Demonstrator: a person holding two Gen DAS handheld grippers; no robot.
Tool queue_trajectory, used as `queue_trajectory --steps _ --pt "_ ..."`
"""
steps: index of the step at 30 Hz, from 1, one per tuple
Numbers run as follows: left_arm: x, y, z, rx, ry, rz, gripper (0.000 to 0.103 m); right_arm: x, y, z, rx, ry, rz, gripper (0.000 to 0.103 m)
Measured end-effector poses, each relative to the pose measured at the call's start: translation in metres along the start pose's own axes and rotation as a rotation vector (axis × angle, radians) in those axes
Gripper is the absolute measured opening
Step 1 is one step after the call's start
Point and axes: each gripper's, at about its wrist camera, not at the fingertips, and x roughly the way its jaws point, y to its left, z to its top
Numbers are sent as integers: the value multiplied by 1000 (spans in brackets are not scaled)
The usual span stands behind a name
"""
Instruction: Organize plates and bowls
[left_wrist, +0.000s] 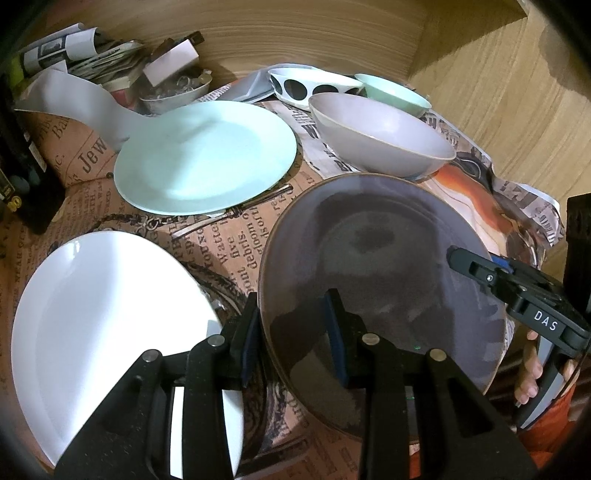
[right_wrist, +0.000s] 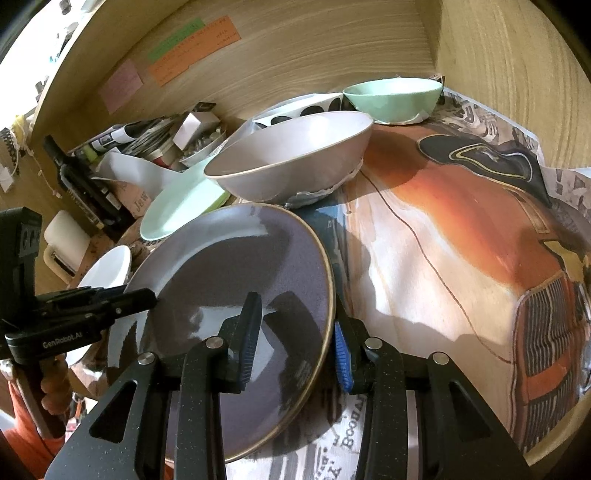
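Left wrist view: the left gripper (left_wrist: 295, 334) clamps the near rim of the purple plate (left_wrist: 384, 266) at lower centre, white plate (left_wrist: 107, 325) lower left, mint plate (left_wrist: 207, 155) above. Right wrist view: the right gripper (right_wrist: 299, 341) pinches that plate's right rim at bottom centre, grey bowl (right_wrist: 291, 158) behind it.

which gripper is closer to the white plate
Left. The left gripper clamps the purple plate's rim right beside the white plate; the right gripper holds that plate's opposite rim, farther away.
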Motion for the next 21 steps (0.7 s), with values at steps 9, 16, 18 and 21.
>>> queue_trajectory --steps 9,16,18,21 --pt "3 4 2 -4 -4 -7 33 4 1 2 -10 -4 6 41" --pt "0 4 -1 25 -13 -14 35 3 -2 5 -18 13 20 43" --pt "-3 3 -2 39 -22 -6 35 -4 -2 6 -31 -10 -14 43" --pt "-17 1 -3 79 -83 39 37 -19 -1 9 -48 -67 -54 56"
